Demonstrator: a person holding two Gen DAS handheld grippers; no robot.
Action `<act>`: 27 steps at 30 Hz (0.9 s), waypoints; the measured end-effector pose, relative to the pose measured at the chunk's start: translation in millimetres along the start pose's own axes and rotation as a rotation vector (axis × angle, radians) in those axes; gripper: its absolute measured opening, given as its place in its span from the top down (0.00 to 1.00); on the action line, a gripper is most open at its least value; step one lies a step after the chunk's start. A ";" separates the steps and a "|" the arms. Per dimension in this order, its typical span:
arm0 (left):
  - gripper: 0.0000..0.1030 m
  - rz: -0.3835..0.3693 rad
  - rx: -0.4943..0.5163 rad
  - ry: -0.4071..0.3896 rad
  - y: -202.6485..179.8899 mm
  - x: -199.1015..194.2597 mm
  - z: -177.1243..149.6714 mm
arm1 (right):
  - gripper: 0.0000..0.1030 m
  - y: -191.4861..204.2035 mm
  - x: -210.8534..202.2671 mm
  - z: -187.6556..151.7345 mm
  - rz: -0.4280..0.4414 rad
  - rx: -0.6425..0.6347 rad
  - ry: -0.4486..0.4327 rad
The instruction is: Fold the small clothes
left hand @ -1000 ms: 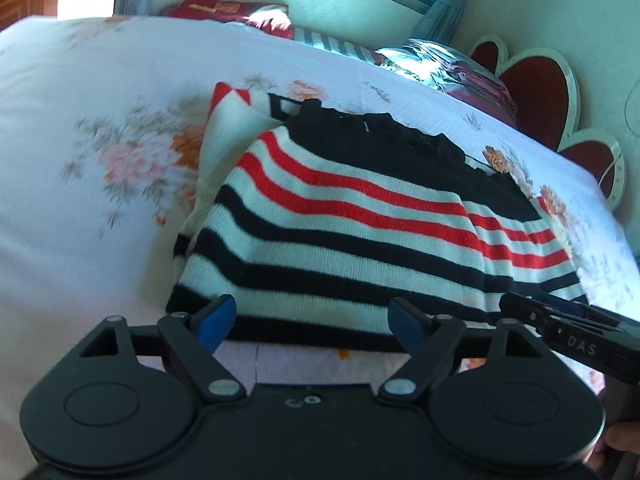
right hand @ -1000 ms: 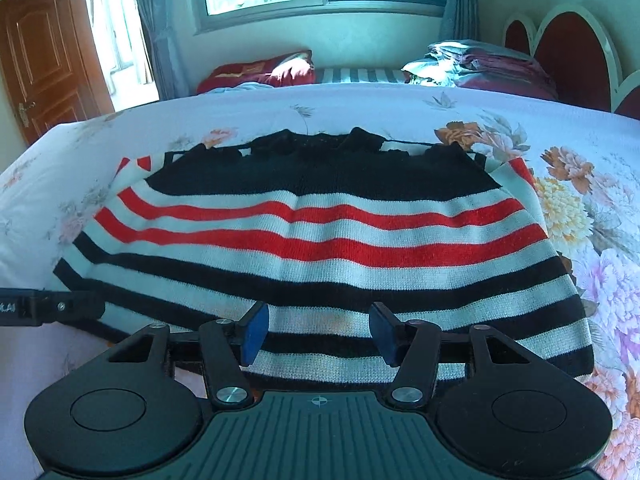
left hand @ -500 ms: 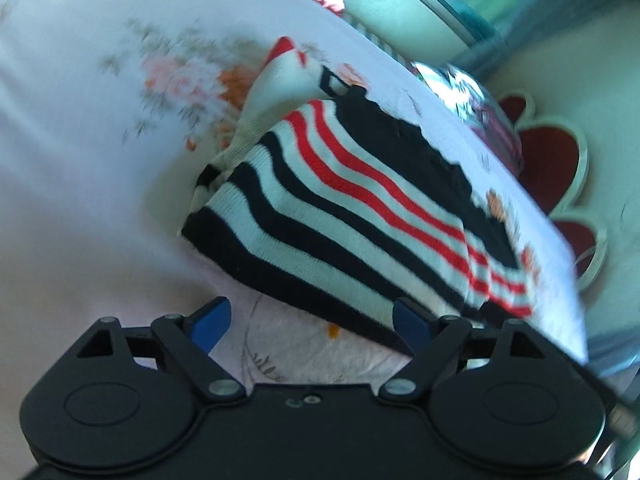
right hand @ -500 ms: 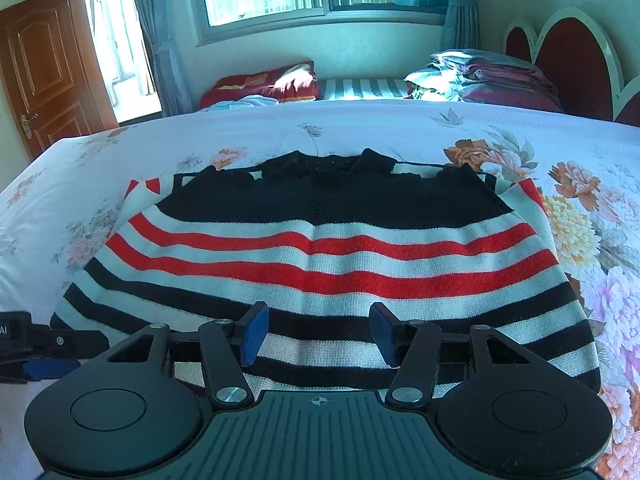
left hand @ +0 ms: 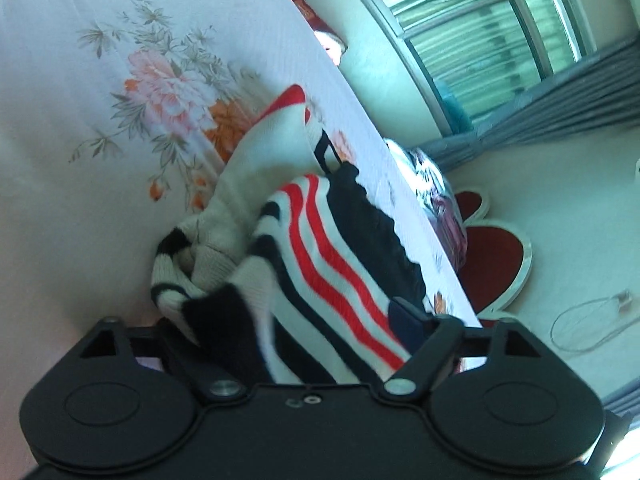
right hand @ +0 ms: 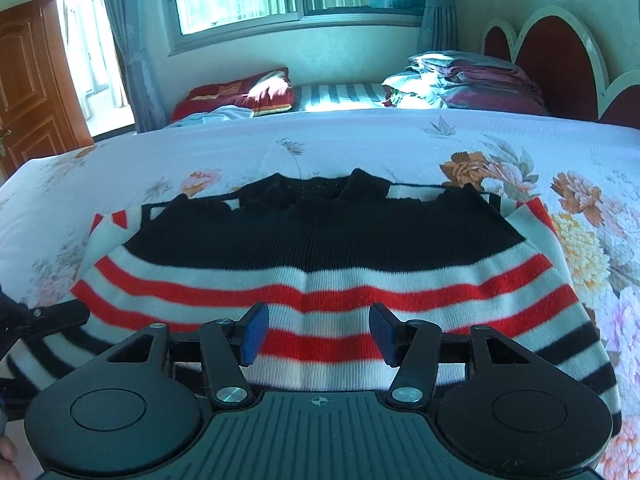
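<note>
On the flowered bed [right hand: 360,148] a small striped sweater [right hand: 320,248] lies spread flat, its black neck band toward the far side and its striped hem nearest the camera. The right tool [right hand: 316,332] hovers just above the red and white stripes near the hem; its blue pads stand apart and nothing is pinched between them. The left tool [left hand: 304,320] is at the sweater's left hem corner, rolled onto its side. Its jaws have just been closing, and the bunched knit sits between them, but one pad is hidden behind the cloth, so I cannot tell whether it is clamped yet.

To fold well, I judge both tools should take the hem at matching points, gathering every layer. The left corner looks crumpled, with a cream sleeve [left hand: 256,184] twisted beneath, so smoothing it first would keep the fold square.
</note>
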State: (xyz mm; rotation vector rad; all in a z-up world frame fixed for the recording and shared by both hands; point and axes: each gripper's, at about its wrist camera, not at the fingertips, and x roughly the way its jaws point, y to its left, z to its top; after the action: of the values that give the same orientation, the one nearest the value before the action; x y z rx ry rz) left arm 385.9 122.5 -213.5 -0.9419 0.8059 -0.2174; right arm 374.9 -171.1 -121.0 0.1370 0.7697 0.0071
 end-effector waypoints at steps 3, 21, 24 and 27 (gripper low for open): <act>0.56 -0.001 -0.033 -0.017 8.0 3.5 1.7 | 0.46 0.4 18.1 0.9 -0.038 -0.012 0.033; 0.84 0.027 0.204 -0.153 -59.4 -14.7 -6.4 | 0.42 -8.3 31.8 -10.7 0.027 -0.112 0.034; 0.83 0.013 0.339 -0.163 -102.8 -12.0 -16.0 | 0.42 -25.7 24.1 -3.1 0.096 -0.054 0.031; 0.82 -0.020 0.469 -0.144 -148.2 0.6 -32.4 | 0.42 -53.0 9.4 2.7 0.110 0.008 0.003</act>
State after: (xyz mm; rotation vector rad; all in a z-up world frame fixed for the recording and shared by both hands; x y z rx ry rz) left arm 388.6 14.0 -107.4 -0.5160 0.5767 -0.3359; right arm 381.2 -223.5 -132.3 0.1867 0.7646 0.1081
